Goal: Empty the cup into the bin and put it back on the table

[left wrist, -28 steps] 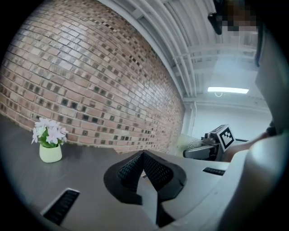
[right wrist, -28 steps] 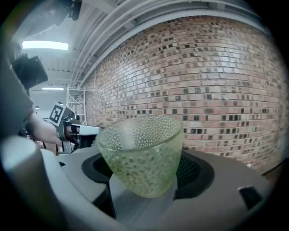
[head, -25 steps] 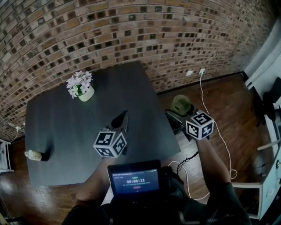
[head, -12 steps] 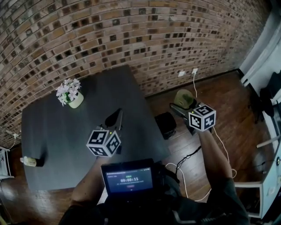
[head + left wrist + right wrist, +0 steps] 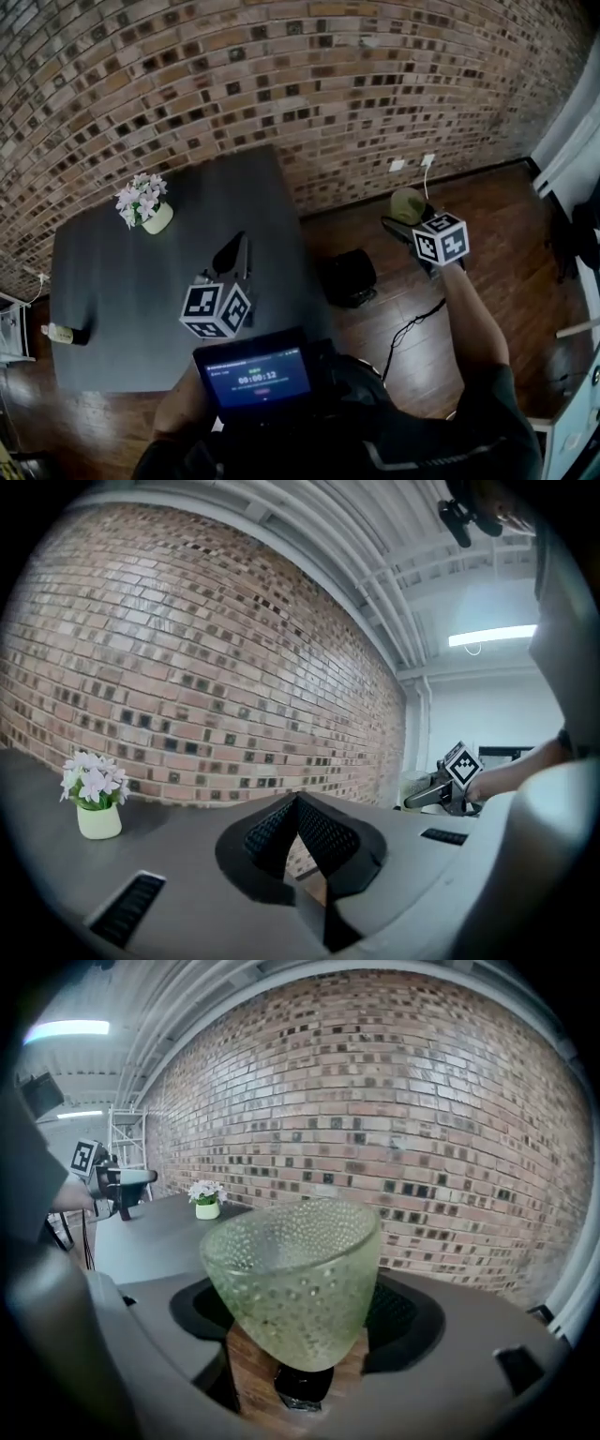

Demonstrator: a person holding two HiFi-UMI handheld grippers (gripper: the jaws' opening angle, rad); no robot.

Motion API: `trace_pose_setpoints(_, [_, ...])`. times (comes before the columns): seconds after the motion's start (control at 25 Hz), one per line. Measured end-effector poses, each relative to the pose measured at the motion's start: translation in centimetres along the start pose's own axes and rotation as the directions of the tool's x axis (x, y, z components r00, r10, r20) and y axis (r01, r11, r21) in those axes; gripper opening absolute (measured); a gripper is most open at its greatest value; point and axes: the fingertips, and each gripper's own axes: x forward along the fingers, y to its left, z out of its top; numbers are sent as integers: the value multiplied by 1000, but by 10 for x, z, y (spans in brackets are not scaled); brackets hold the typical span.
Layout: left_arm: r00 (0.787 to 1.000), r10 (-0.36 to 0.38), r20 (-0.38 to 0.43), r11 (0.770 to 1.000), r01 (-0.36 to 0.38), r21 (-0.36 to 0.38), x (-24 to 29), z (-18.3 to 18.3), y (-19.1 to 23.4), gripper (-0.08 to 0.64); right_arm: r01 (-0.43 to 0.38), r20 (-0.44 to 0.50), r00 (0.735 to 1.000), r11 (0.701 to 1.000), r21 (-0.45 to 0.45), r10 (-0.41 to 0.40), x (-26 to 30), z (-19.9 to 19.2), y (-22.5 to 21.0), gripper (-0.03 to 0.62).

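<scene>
Over wooden floor (image 5: 506, 225) near the bin (image 5: 349, 277), right gripper (image 5: 409, 221) holds the cup (image 5: 292, 1279); left gripper (image 5: 234, 253), closed, hovers above the table (image 5: 112, 281).

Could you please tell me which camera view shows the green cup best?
The right gripper view: the cup fills the frame, dimpled texture and rim clear. The head view shows a small cup from above; the left gripper view, a distant pale sliver.
</scene>
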Motion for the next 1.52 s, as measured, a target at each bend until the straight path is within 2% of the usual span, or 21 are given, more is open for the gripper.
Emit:
trace_pose_setpoints(0.32, [998,60,7,998,-60,22,17,-8,-20,-8,-6,-158,987,997,-77,-6,27,-40,-49,393])
trace_pose_setpoints(0.48, [998,69,-5,997,-69,21,25,-17,-27,-8,0,-262,964,988,-155,-41,42,-61,-67,393])
trace_pose_setpoints(0.68, [996,91,-20,996,-91,2,29,-27,-27,-8,-33,-360,932,980,-195,-40,56,-88,-79,392])
trace_pose_setpoints(0.96, [992,122,-29,992,-122,-17,35,-34,-21,-8,-59,-403,908,919,-390,-113,68,-88,-82,393])
trace_pose_setpoints(1.32, [991,126,-44,991,-127,-39,41,-43,-14,-8,-107,-472,870,879,-465,-145,82,-99,-84,392])
trace_pose_setpoints(1.52, [991,122,-51,991,-124,-44,45,-45,-15,-8,-94,-485,849,845,-526,-208,81,-91,-91,393])
